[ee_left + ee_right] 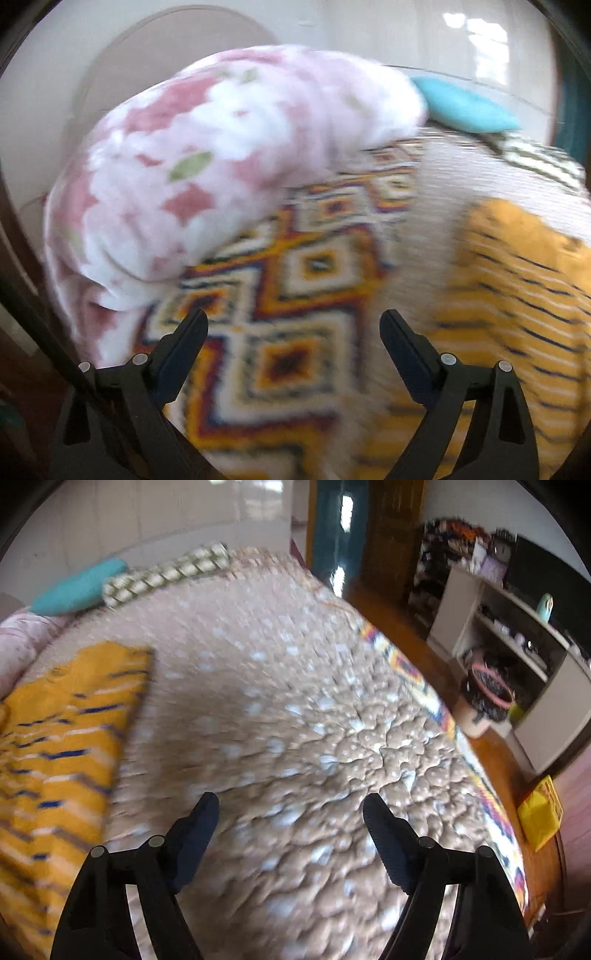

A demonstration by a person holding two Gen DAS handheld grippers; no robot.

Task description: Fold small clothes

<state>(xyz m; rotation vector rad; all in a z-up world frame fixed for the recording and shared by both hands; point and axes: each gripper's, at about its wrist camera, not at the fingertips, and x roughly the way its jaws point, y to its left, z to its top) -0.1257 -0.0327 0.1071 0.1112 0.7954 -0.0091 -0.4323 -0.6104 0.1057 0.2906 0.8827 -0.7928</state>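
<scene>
A small yellow garment with white and dark blue stripes (517, 295) lies flat on the bed, at the right of the left wrist view and at the left of the right wrist view (62, 738). My left gripper (293, 321) hangs open above the patterned bedcover (295, 295), to the left of the garment, with nothing between its fingers. Over the beige quilted part of the bed (295, 720) my right gripper (291, 805) is open too, right of the garment and holding nothing. Both views are blurred.
A rolled pink floral blanket (207, 162) lies along the bed's far left side. A turquoise pillow (77, 587) and a green-and-white patterned pillow (166, 572) sit at the head. Right of the bed are a wooden floor, white shelves (517, 646) and a yellow box (539, 812).
</scene>
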